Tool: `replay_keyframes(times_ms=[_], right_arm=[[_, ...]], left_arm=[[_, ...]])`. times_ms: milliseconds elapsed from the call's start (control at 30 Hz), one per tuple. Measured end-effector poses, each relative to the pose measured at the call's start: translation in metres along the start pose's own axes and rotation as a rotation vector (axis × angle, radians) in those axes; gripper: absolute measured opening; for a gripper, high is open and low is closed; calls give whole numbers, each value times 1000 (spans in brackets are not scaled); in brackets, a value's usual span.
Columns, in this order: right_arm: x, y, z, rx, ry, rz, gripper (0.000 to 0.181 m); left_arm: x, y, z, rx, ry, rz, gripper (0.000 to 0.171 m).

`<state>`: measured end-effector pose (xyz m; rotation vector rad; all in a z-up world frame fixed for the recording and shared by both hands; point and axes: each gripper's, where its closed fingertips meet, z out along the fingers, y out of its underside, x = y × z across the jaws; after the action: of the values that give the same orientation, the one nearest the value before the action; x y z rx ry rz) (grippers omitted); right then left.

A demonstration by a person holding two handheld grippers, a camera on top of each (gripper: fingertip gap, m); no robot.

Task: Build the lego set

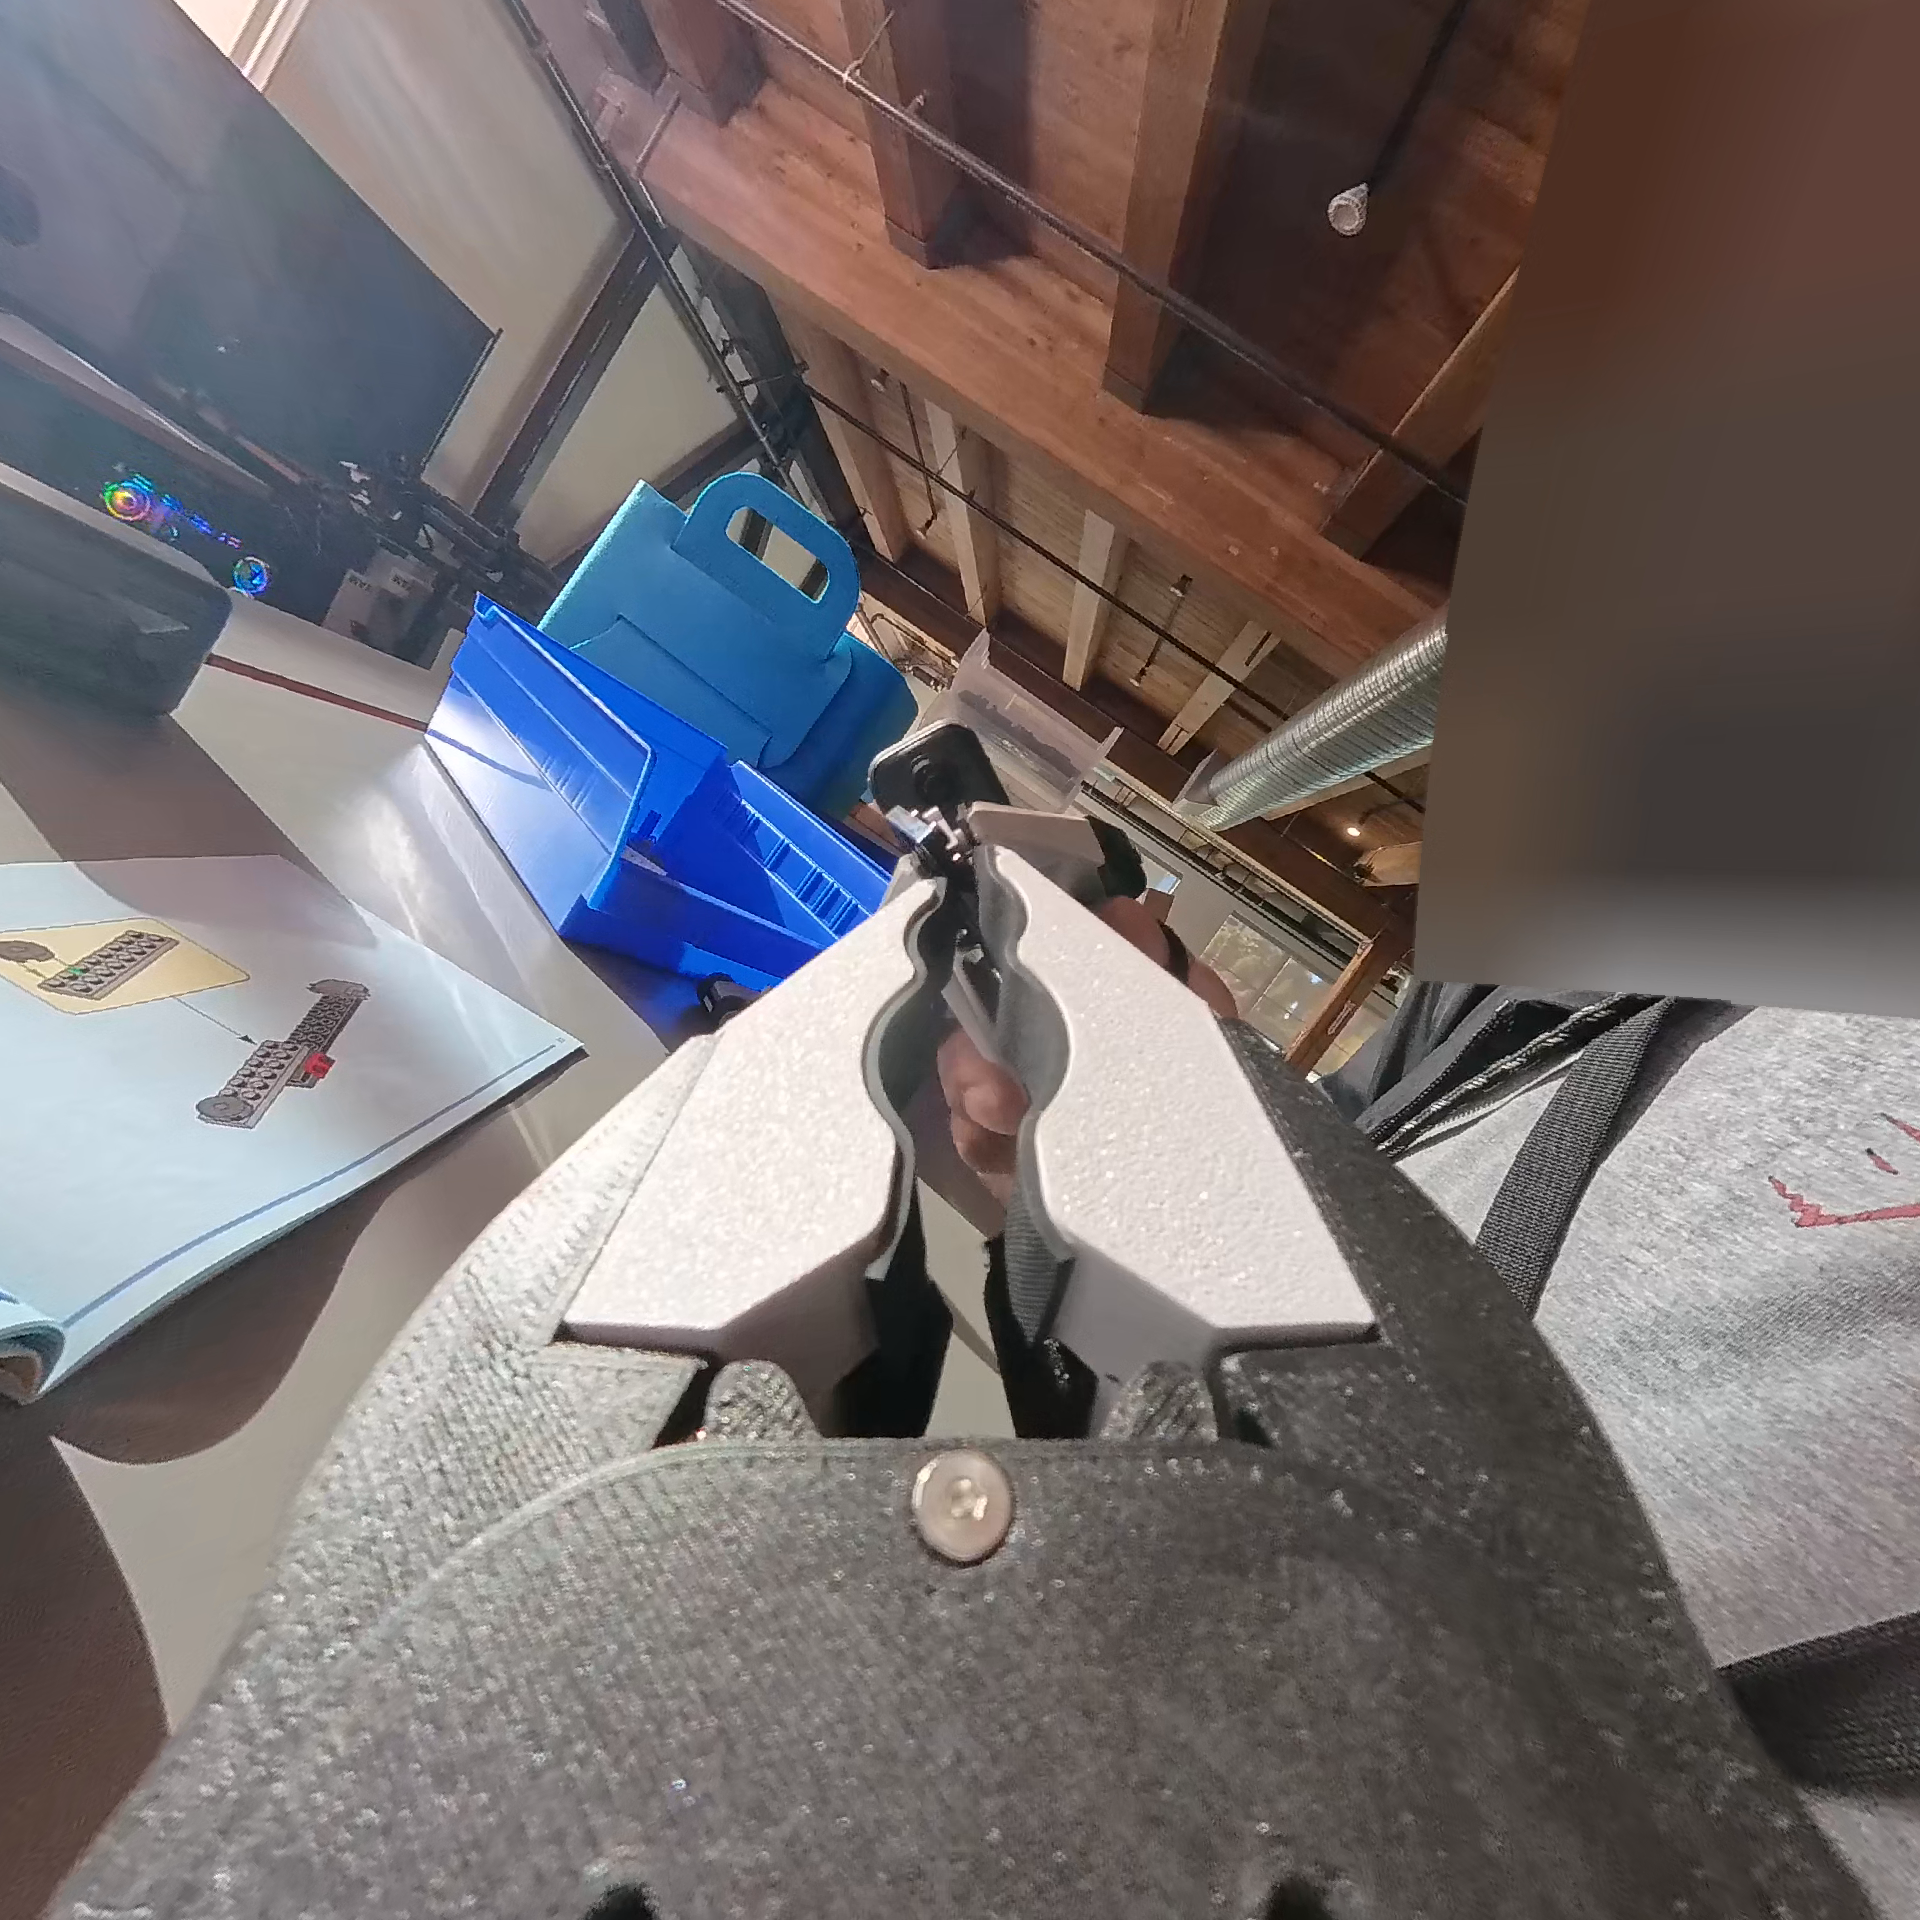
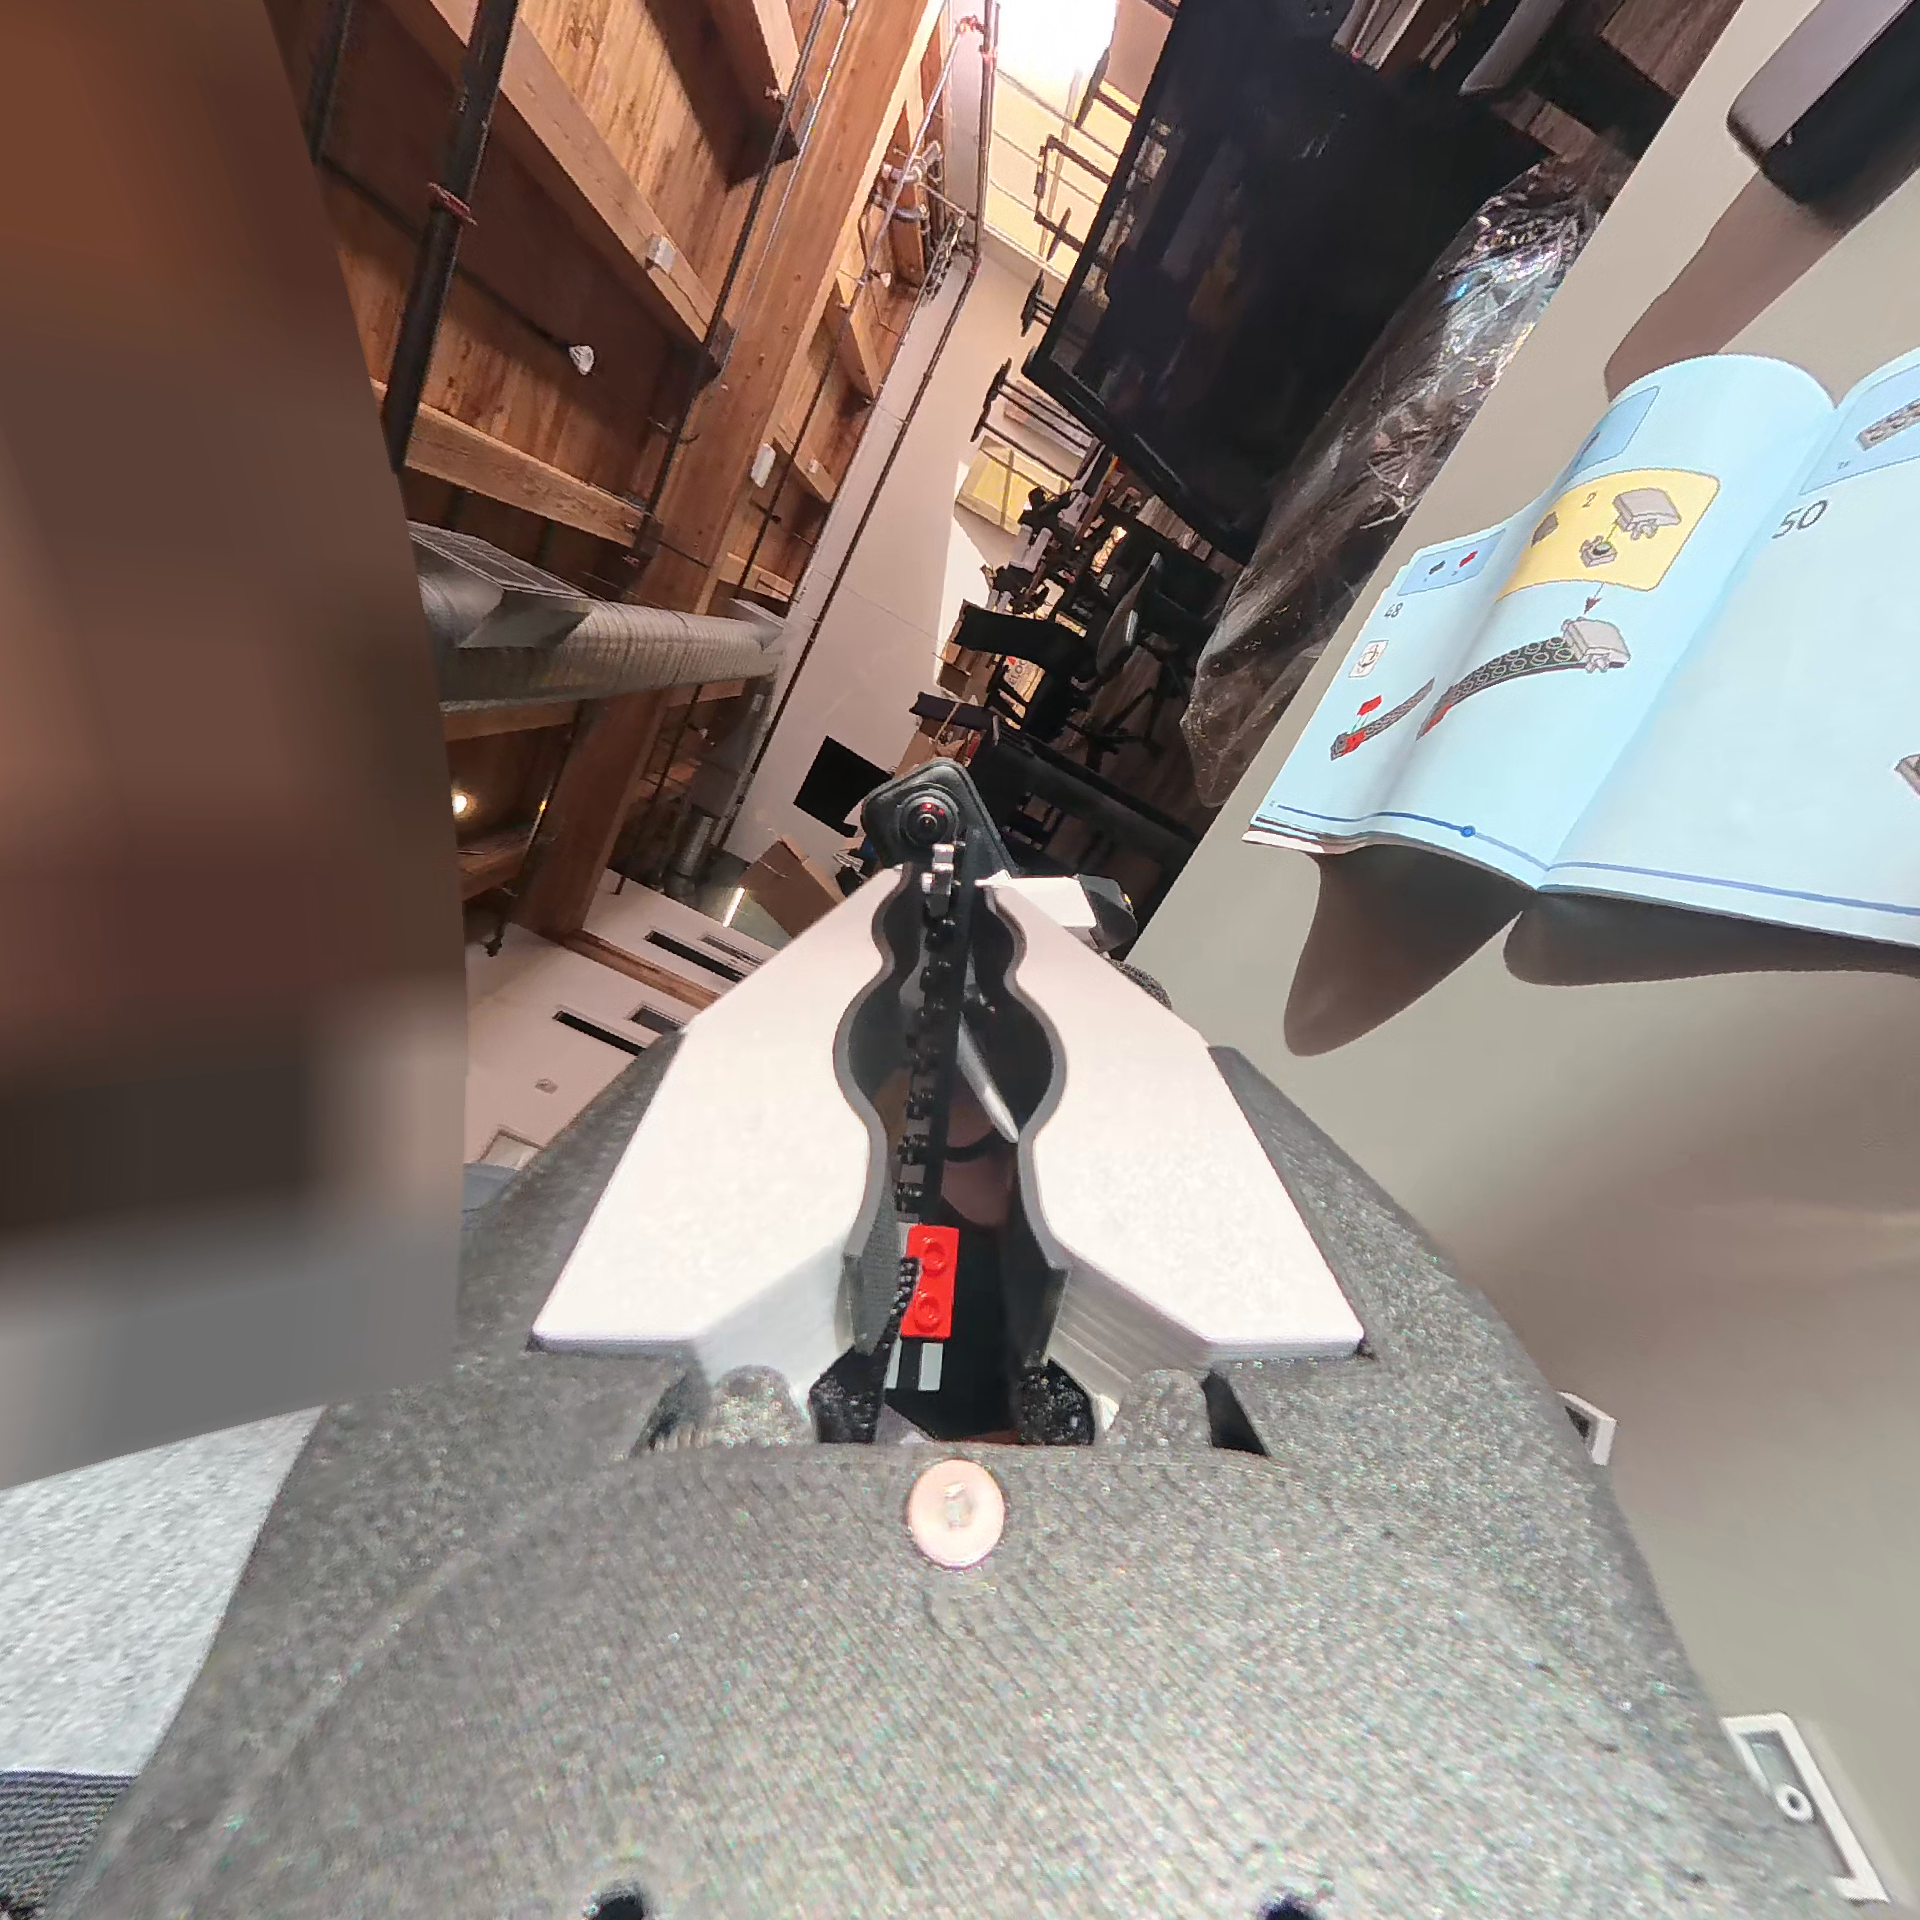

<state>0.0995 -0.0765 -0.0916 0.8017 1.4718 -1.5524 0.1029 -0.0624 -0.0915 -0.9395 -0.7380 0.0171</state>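
Right wrist view shows the lego strip, a long black studded plate with a red brick near its base, standing edge-on between the fingers of my right gripper, which looks closed down on it. Its far tip carries a small grey piece, met head-on by my left gripper; that one is nearly closed, seemingly pinching the small black and grey part at its tips, though I cannot tell how firmly. Both are raised off the worktop. The strip is thin and held far from the joint, so I judge a skewed push could bend it, pop plates apart, or flick the piece away toward the blue bin. The instruction booklet lies open alongside.
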Motion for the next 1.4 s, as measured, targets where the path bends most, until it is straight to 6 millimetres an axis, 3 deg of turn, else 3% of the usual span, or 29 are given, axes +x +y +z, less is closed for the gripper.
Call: replay_keyframes(times_ms=[467,767,933,1067,1400], right_arm=[[-4,1,-1,5,-52,60,11],[-1,0,-5,8,12,-189,11],[-3,-3,-6,32,22,-267,11],[-3,-1,-4,14,57,-352,11],[-4,-3,-6,38,58,-423,12]], left_arm=[[4,0,0,2,26,5,5],[3,3,3,-4,65,-118,6],[0,8,5,-35,48,-147,22],[1,3,3,-2,45,-124,6],[1,10,9,-27,28,-116,11]])
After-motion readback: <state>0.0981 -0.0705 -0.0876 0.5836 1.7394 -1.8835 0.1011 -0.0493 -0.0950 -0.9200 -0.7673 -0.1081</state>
